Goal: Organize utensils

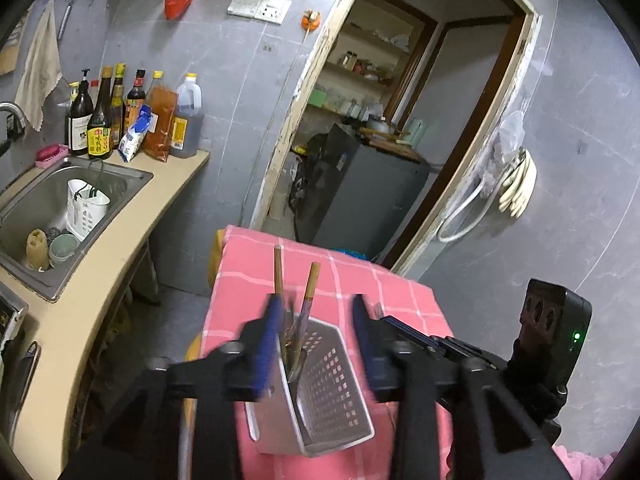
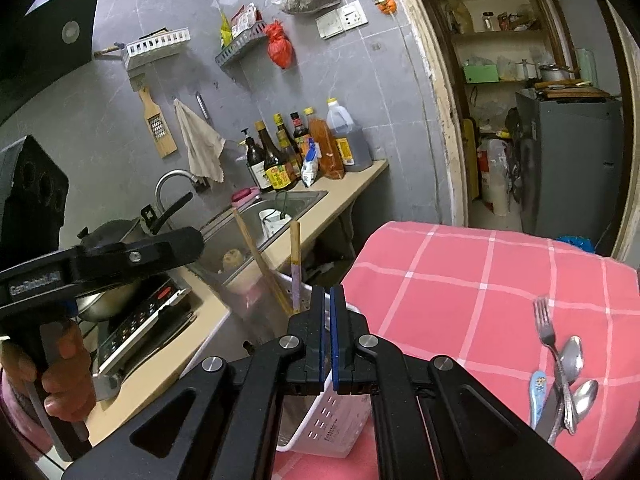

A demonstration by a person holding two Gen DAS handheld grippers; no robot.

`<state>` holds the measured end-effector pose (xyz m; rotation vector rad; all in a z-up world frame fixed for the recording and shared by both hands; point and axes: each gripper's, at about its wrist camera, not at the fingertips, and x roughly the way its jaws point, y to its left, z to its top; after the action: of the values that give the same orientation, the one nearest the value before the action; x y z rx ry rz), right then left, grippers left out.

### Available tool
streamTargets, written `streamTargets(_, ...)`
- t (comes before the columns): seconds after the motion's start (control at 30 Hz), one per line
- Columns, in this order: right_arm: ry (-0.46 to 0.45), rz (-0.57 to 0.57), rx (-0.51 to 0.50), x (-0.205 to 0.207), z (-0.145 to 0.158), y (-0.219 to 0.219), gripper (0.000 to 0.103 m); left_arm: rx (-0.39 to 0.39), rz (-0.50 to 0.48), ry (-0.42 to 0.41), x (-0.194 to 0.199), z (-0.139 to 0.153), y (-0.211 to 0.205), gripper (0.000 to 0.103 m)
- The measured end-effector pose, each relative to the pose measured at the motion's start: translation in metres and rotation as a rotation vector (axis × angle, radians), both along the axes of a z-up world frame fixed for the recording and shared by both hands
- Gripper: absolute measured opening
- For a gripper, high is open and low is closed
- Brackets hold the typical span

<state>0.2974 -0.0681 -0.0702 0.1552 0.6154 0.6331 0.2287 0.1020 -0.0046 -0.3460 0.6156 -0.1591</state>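
A white perforated utensil holder (image 1: 320,392) stands on the pink checked tablecloth (image 1: 380,292). Two chopsticks (image 1: 310,284) stick up out of it. My left gripper (image 1: 318,312) is open, its blue fingers on either side of the holder's top. In the right wrist view the holder (image 2: 332,424) sits under my right gripper (image 2: 327,300), which is shut and empty just above its rim, beside the chopsticks (image 2: 295,264). A fork (image 2: 545,328), two spoons (image 2: 572,356) and a blue-handled utensil (image 2: 538,394) lie on the cloth (image 2: 460,280) at the right.
A counter (image 1: 132,236) with a steel sink (image 1: 44,204) runs along the left, with several sauce bottles (image 1: 120,116) at the back. A stove and pan (image 2: 132,312) sit on the counter. A doorway (image 1: 400,120) opens behind the table.
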Motion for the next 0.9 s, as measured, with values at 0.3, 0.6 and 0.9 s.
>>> streamTargets(0.3,-0.064,-0.138,0.023,-0.016,0.018,-0.043,0.049,0.037,0.009,-0.061,-0.006,0.010,-0.020,0.066)
streamTargets(0.6,-0.166,-0.302,-0.003,-0.042,0.048,-0.110,0.070,0.096,-0.016,-0.128,-0.003,0.017,-0.070,0.092)
streamTargets(0.9,-0.216,-0.447,-0.066,-0.065,0.063,-0.182,0.098,0.146,-0.060,-0.168,0.009,0.012,-0.133,0.102)
